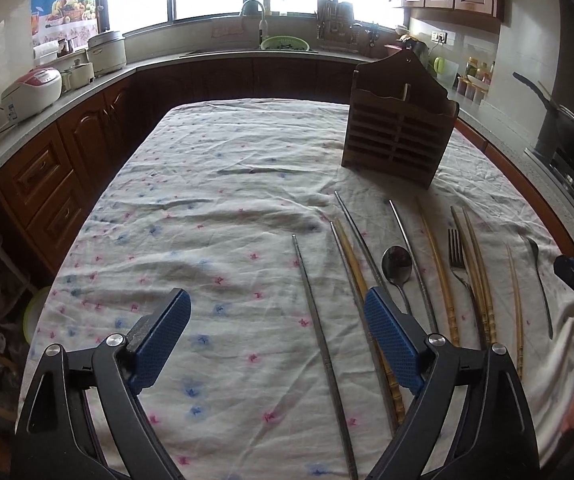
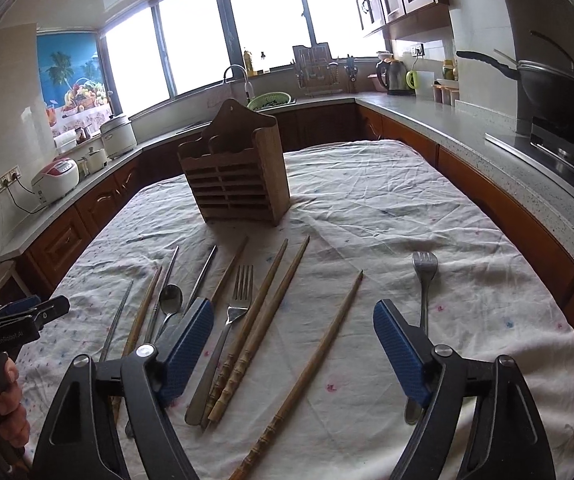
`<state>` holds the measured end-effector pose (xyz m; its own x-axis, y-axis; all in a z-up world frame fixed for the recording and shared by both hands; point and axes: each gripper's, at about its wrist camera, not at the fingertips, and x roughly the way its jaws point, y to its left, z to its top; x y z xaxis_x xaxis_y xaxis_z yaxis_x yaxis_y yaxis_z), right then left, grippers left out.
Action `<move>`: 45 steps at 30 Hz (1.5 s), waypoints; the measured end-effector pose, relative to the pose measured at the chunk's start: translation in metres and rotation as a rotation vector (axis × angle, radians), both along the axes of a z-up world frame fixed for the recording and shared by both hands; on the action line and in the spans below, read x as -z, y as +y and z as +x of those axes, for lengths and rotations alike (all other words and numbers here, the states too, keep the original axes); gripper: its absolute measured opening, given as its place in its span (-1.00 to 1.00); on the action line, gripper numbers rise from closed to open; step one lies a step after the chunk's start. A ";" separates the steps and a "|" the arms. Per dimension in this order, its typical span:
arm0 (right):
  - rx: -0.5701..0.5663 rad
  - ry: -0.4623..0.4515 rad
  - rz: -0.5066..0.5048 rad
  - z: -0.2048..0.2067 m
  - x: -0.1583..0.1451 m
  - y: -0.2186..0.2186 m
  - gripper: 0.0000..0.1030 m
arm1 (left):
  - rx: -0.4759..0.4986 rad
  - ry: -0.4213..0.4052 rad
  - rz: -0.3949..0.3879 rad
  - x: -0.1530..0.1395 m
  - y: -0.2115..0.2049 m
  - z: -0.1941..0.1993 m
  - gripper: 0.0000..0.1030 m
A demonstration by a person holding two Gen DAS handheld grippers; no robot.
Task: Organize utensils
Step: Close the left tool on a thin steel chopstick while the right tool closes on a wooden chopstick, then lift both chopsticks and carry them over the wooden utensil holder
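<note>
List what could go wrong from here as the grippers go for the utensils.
The bamboo chopsticks lie touching beside the fork, so the open right gripper might catch several together. The wrinkled tablecloth could snag under thin metal chopsticks near the open left gripper.

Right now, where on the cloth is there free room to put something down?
The left half of the tablecloth is bare, from the wooden holder across to the left edge. Crowded: the strip below the holder, with chopsticks, spoon and fork.
</note>
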<state>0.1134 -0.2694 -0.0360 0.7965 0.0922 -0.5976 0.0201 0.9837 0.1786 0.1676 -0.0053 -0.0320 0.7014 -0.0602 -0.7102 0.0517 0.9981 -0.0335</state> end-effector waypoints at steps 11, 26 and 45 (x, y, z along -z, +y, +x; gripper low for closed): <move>-0.016 0.153 0.081 0.081 0.020 -0.008 -0.14 | 0.024 0.138 -0.016 0.018 -0.003 0.061 0.29; -0.002 0.316 0.028 0.165 0.057 -0.006 -0.61 | 0.072 0.254 0.052 0.048 -0.023 0.107 -0.21; -0.072 0.258 0.084 0.155 0.030 0.007 -0.90 | 0.102 0.190 -0.115 0.021 0.005 0.094 -0.93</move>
